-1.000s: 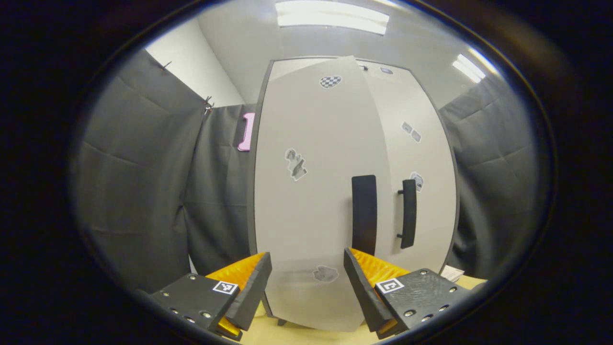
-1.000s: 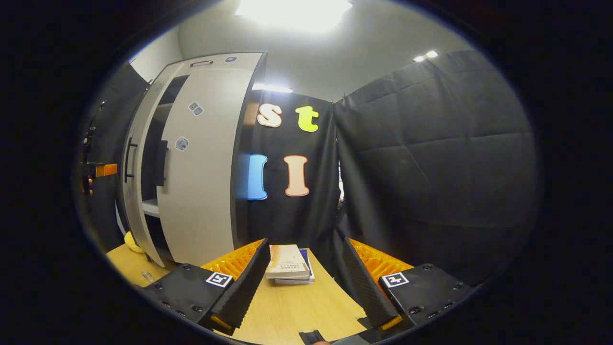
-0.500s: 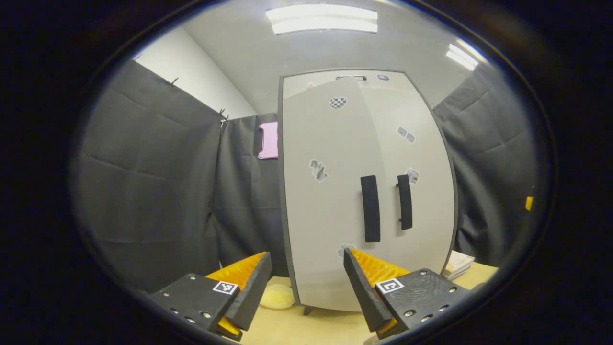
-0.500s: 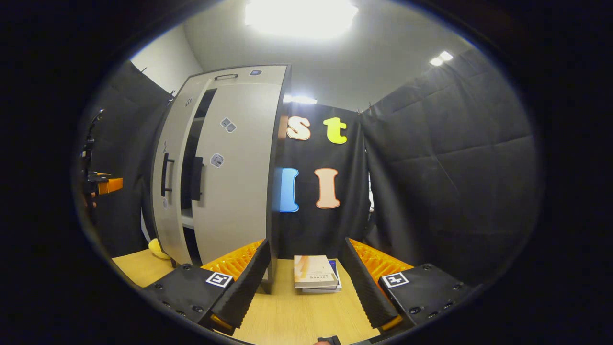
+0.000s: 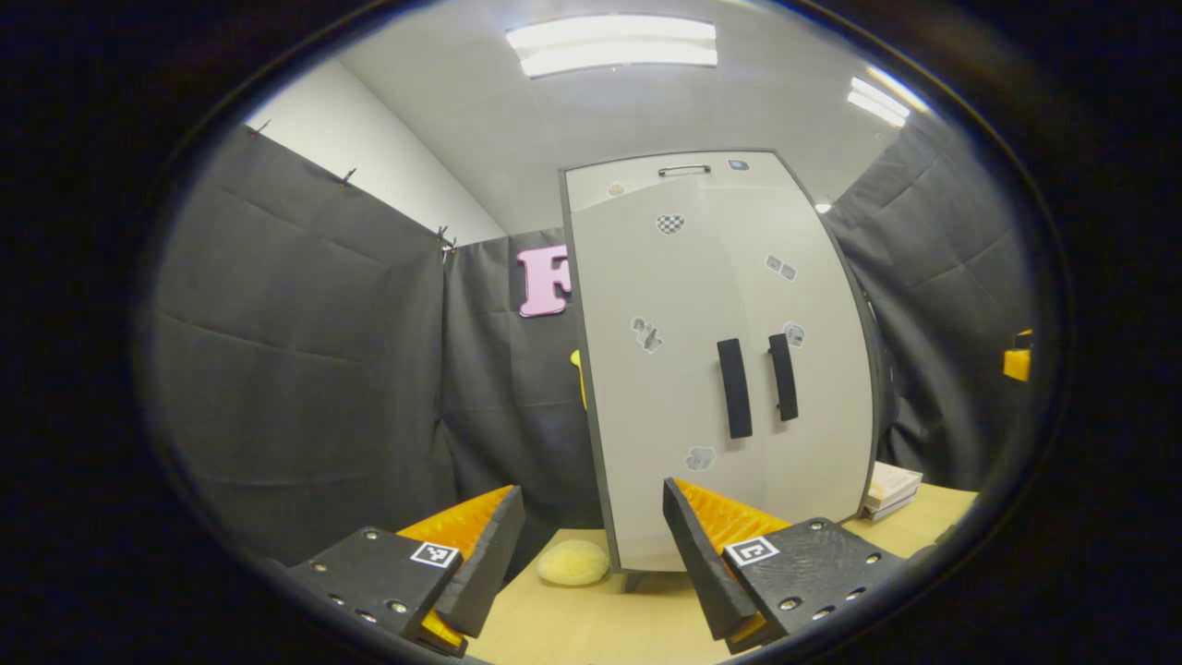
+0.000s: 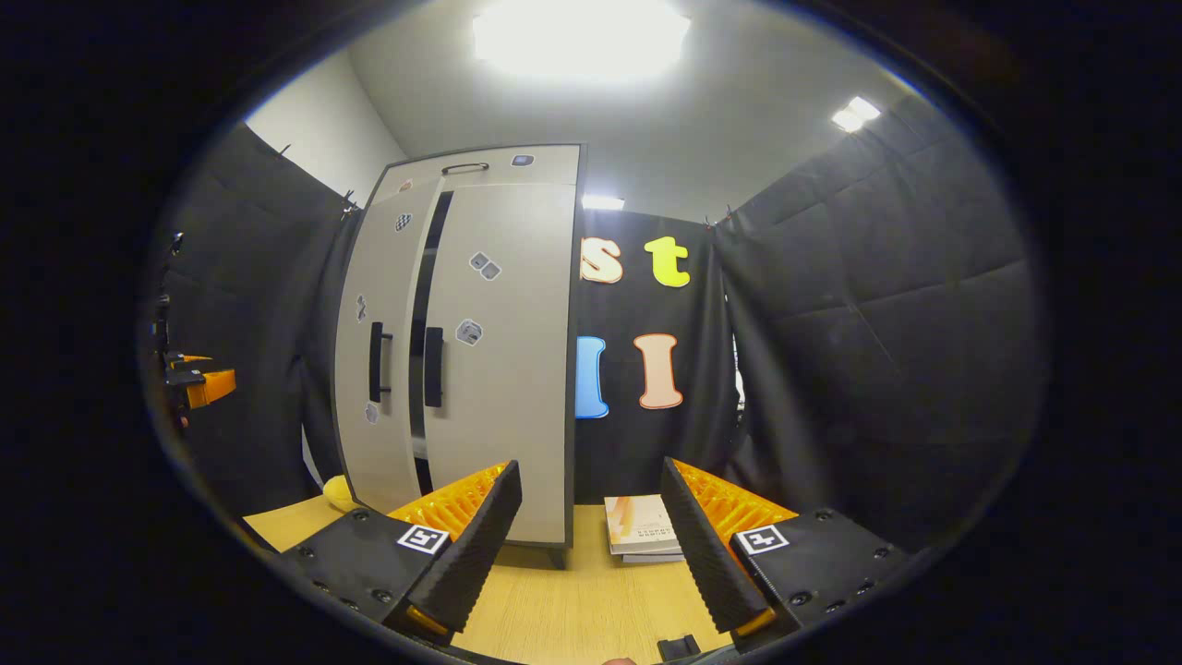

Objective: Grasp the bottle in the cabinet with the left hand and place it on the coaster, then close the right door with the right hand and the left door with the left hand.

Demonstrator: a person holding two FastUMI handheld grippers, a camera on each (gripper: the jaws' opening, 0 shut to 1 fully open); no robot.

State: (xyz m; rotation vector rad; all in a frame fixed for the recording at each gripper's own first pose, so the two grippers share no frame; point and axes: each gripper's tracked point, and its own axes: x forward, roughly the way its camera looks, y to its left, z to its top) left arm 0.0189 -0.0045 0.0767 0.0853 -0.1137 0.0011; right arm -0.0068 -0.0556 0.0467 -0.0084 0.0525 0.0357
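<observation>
A pale grey cabinet (image 5: 720,369) stands on the wooden table. In the left gripper view its left door (image 5: 646,406) and right door (image 5: 822,406) look almost flush, their two dark handles (image 5: 735,388) side by side. The right gripper view shows the cabinet (image 6: 503,369) from the side, with a narrow dark gap (image 6: 420,314) between the doors. My left gripper (image 5: 591,563) is open and empty, back from the cabinet front. My right gripper (image 6: 591,554) is open and empty too, off the cabinet's right corner. The left gripper (image 6: 199,383) also shows at the far left of that view.
A yellow soft lump (image 5: 572,563) lies on the table (image 5: 591,628) by the cabinet's left foot. A small stack of books (image 6: 642,526) lies right of the cabinet. Black cloth walls close in the booth on all sides.
The left door has swung from clearly ajar to nearly shut. Both grippers have drawn back from the cabinet, which now looks smaller in each view.
</observation>
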